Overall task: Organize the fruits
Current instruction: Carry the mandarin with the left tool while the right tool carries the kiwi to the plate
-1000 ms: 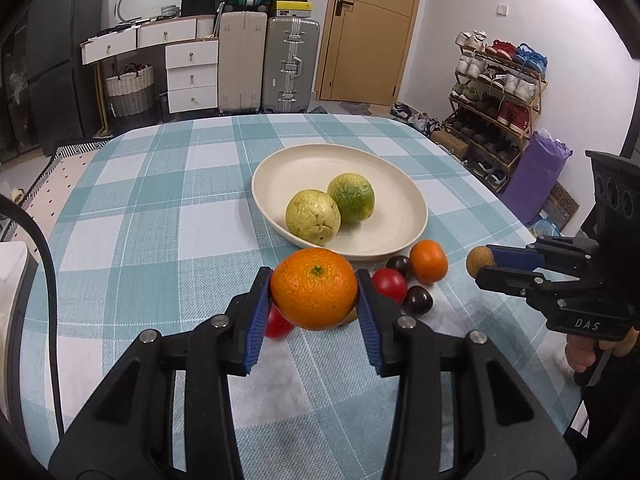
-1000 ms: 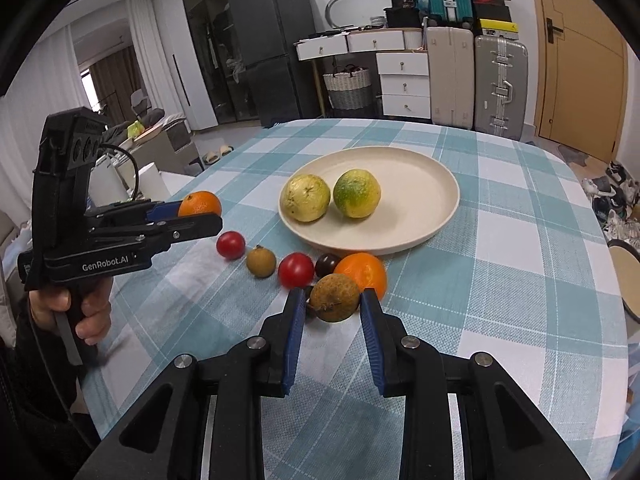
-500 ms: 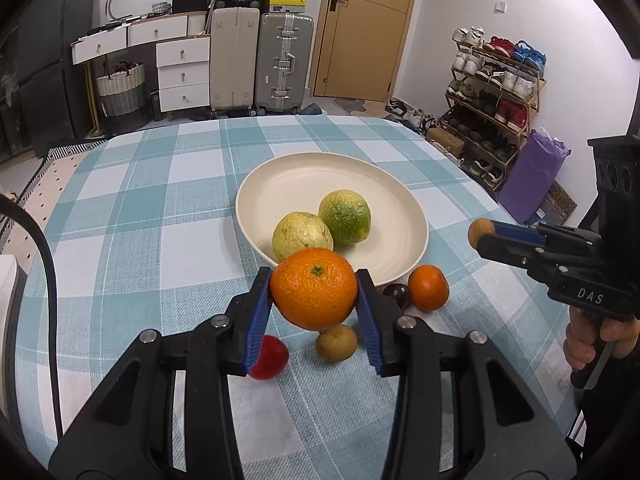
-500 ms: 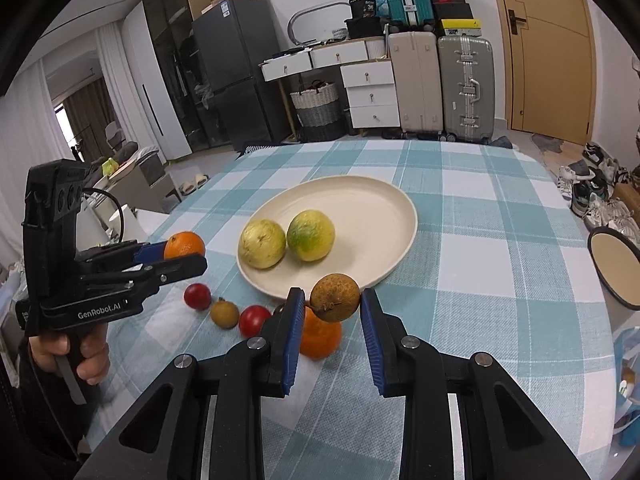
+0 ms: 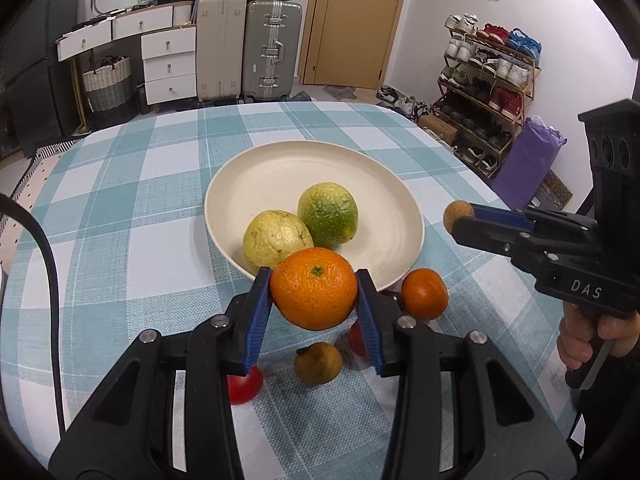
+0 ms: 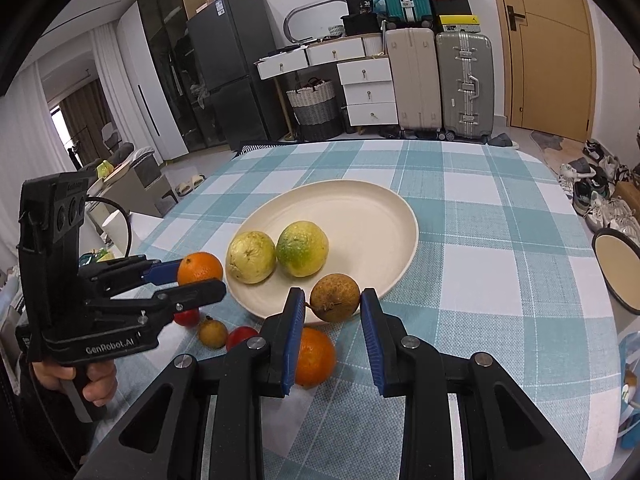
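A cream plate (image 5: 280, 168) on the checked tablecloth holds a pale yellow fruit (image 5: 277, 238) and a green citrus (image 5: 328, 216). My left gripper (image 5: 314, 292) is shut on an orange (image 5: 314, 280), held in the air just before the plate's near rim. My right gripper (image 6: 334, 304) is shut on a small brown fruit (image 6: 335, 298), which hangs over the near rim of the plate (image 6: 360, 208). Each gripper shows in the other's view: the right gripper (image 5: 460, 216) to the right of the plate, the left gripper (image 6: 196, 276) to its left.
Loose fruit lies on the cloth before the plate: a second orange (image 5: 424, 294), a small brown fruit (image 5: 318, 362) and red fruits (image 5: 244, 384). A white bowl (image 6: 616, 268) stands at the table's right edge. Suitcases, drawers and a shoe rack stand beyond the table.
Both grippers have moved forward toward the plate with their fruit still gripped. The loose fruit has dropped lower in both views and now lies under the fingers.
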Tool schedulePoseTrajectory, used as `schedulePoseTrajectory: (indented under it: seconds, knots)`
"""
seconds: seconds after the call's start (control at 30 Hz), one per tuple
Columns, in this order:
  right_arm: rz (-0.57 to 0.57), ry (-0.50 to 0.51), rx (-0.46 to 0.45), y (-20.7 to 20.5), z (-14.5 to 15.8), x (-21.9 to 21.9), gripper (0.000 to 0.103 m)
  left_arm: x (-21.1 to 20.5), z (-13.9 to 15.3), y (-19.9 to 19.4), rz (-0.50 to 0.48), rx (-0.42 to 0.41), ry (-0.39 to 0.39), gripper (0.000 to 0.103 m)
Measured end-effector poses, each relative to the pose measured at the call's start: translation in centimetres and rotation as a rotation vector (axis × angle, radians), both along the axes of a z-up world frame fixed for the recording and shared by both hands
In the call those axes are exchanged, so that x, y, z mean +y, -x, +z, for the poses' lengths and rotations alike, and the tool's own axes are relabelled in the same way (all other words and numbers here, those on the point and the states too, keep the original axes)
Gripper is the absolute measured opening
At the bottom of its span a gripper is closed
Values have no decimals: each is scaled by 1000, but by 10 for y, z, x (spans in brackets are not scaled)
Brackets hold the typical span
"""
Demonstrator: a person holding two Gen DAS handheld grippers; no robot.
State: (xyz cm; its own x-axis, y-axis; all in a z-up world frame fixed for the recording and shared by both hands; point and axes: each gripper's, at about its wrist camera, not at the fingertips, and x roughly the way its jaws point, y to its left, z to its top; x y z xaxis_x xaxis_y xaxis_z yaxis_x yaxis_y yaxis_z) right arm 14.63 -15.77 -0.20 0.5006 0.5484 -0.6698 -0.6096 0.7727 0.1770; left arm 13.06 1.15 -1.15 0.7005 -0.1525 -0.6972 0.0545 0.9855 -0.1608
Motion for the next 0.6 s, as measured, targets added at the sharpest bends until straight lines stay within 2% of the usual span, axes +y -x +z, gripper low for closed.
schedulePoseTrajectory:
  seconds: [0.6]
  knots:
    - [22, 13, 32, -24, -13, 16, 29, -3, -16, -33, -12, 52, -3, 38]
